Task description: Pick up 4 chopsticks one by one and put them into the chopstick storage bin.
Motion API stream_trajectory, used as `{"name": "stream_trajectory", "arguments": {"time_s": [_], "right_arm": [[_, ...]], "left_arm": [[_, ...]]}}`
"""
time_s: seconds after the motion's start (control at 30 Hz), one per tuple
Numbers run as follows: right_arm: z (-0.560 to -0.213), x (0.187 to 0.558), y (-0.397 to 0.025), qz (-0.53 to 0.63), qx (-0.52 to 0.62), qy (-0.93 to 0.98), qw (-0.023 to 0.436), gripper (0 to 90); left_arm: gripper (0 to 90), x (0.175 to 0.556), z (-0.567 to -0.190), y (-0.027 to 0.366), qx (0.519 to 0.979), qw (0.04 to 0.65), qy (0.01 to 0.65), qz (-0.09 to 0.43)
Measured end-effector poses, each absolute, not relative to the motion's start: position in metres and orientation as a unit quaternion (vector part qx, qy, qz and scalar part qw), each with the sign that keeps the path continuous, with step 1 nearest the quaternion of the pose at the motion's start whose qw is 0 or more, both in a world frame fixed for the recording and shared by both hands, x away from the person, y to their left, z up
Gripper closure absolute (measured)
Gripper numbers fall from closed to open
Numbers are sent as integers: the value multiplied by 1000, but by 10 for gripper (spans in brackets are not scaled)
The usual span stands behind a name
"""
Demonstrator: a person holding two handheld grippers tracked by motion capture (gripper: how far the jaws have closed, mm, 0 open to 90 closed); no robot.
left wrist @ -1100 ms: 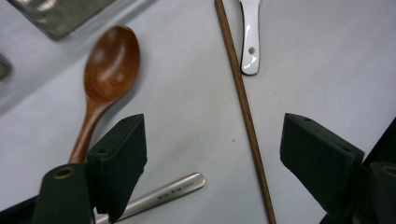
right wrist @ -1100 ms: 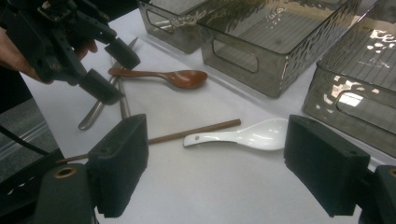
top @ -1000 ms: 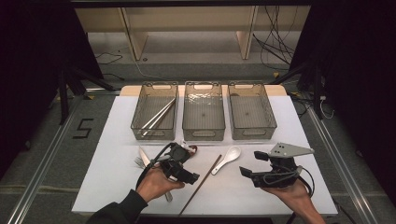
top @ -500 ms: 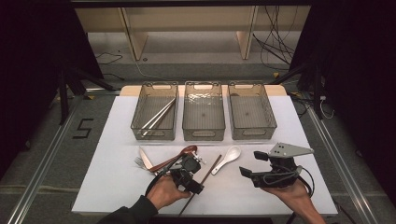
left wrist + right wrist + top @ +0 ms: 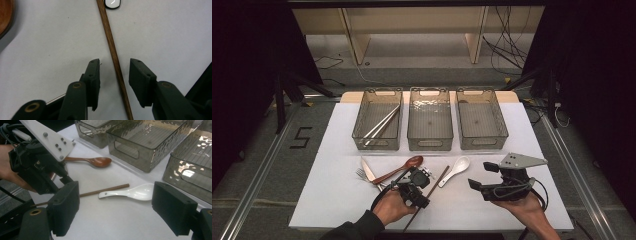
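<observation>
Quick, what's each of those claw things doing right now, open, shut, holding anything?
Left gripper: open, jaws either side of the brown chopstick, not gripping it.
Right gripper: open, holding nothing.

Overhead light is falling on the table (image 5: pixel 337 200), w/ surroundings going near-black. Glare is showing on the bins' (image 5: pixel 140 142) clear walls and the white spoon (image 5: pixel 135 192). Soft shadows are sitting under the jaws. Left gripper view is slightly blurring at edges; near jaws are going out of focus.
</observation>
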State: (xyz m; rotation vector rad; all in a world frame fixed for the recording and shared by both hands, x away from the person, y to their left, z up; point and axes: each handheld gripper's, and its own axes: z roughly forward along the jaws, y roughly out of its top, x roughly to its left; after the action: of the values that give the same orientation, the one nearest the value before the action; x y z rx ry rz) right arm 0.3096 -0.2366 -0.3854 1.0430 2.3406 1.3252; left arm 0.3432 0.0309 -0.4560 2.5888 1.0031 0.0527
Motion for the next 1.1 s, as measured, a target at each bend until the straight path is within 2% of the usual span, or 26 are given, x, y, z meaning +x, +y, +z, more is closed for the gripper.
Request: {"name": "stream_trajectory", "arguments": {"time_s": [0.27, 0.57, 0.83, 1.1], "right_arm": [[-385, 310, -237, 454, 360, 805, 129, 239], [-385, 309, -237, 454, 359, 805, 131, 239], [-385, 309, -237, 454, 359, 805, 132, 240], [-385, 309, -237, 453, 358, 806, 132, 241]], "left_arm": [[667, 341, -461, 26, 922, 171, 347, 22], [790, 342, -462, 28, 924, 168, 342, 34], [832, 346, -462, 32, 922, 172, 346, 26], [832, 346, -462, 33, 918, 178, 353, 23]]}}
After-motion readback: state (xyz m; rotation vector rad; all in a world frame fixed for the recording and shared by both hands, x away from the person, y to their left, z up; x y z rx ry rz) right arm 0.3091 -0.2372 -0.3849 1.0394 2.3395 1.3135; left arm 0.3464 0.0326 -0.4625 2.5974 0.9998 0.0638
